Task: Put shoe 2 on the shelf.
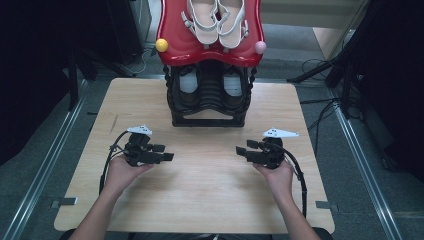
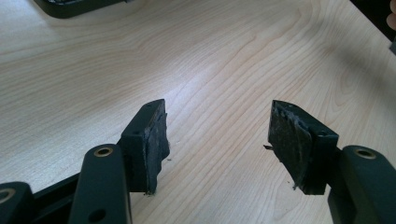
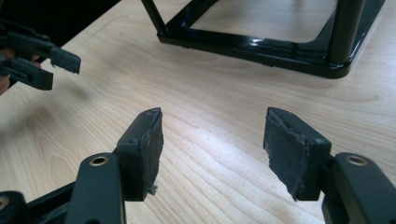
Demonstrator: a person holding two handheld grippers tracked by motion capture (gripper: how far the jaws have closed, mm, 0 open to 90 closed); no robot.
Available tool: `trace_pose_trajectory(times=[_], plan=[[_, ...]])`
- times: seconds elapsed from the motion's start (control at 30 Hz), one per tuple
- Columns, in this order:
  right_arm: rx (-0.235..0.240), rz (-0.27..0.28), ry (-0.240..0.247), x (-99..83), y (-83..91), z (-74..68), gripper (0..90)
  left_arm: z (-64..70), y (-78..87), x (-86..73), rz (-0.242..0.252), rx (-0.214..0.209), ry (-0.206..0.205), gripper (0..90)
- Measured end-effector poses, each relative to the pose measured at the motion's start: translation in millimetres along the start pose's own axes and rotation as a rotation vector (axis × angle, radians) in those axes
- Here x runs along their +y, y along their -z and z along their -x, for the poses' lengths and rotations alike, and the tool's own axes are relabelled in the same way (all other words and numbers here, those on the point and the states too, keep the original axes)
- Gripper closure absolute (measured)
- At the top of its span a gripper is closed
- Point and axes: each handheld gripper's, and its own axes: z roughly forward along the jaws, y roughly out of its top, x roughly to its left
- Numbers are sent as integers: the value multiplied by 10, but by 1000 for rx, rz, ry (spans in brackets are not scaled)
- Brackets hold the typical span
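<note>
Nothing started yet from what I'm seeing. I'm holding both tools low over the bare desk (image 1: 200, 200), pointing inward at each other, well apart

Left tool (image 1: 167, 156): jaws spread wide, nothing between them, just wood grain underneath in the left gripper view (image 2: 217, 135). Pads (image 2: 156, 140) looking frayed at the edges

Right tool (image 1: 241, 150): same, jaws wide and empty (image 3: 212, 140). The right gripper view is also catching the left tool farther off and the rack's bottom rail beyond

Nearest thing to both is the black shoe rack (image 1: 209, 107) standing at the far middle of the desk, also showing as a glossy black frame (image 3: 261, 44). Its lower tier is carrying a pair of dark shoes (image 1: 207, 85), side by side. On top sits a red tray (image 1: 172, 50) with a pair of white sandals (image 1: 216, 20) lying side by side, toes toward me. Yellow knob (image 1: 161, 45) on the tray's left corner, pink knob (image 1: 260, 47) on the right

Neither tool is touching the rack or any shoe. My read: I'm sitting at the ready pose, all of the work is still ahead: reach, grasp, move. Can't tell from here which pair goes first; the dark shoes are nearer the tools, the sandals are higher and farther
</note>
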Motion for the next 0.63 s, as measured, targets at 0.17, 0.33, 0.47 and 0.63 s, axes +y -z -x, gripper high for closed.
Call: trace_pose_trajectory(times=[0.17, 0.33, 0.47, 0.63], plan=[[0, -16, 20, -2, -32, -2, 393, 20, -37, -1, -16, 6, -12, 375], [-3, -21, 23, -3, -28, 12, 393, 31, -70, -2, -33, 2, -16, 369], [-5, -27, 22, -4, -28, 22, 391, 53, -111, -3, -43, -6, -20, 362], [0, -57, 36, -18, -111, 49, 382, 111, -184, -8, -69, 1, -53, 354]])
